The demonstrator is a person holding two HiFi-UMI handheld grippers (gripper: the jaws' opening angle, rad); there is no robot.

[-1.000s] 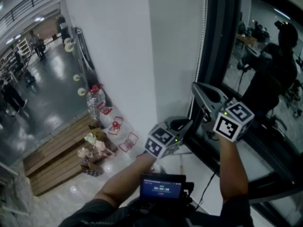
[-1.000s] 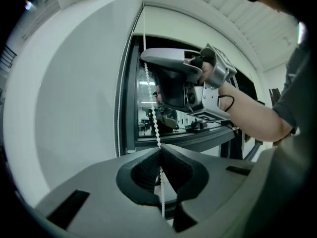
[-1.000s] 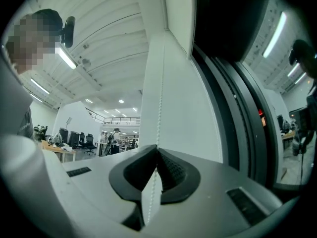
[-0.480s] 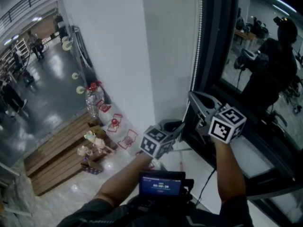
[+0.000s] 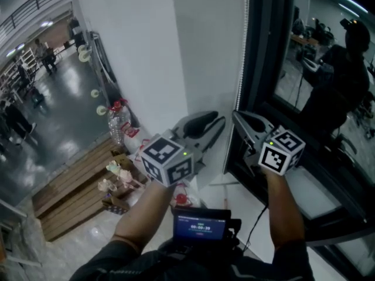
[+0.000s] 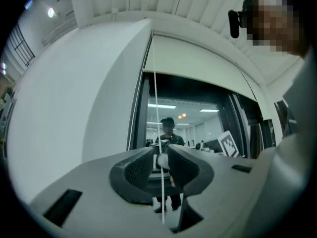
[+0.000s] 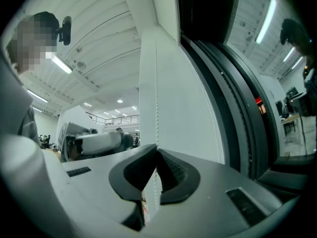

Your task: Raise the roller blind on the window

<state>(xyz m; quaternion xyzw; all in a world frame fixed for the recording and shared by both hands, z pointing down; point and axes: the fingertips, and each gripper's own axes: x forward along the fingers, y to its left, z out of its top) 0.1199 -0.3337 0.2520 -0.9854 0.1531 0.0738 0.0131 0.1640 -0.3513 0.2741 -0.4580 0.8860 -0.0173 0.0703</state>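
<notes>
By window frame [image 5: 275, 51], L gripper [image 6: 159, 157] jaws opening, bead cord [image 6: 154, 108] between, R gripper [image 7: 154, 155] jaws pinching it, cord ends cropped

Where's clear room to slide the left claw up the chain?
Free: the bare white wall left of the bead chain, above the left claw, whose jaws are opening with the chain between them. Tight: by the right claw, shut on the chain beside the dark window frame.
</notes>
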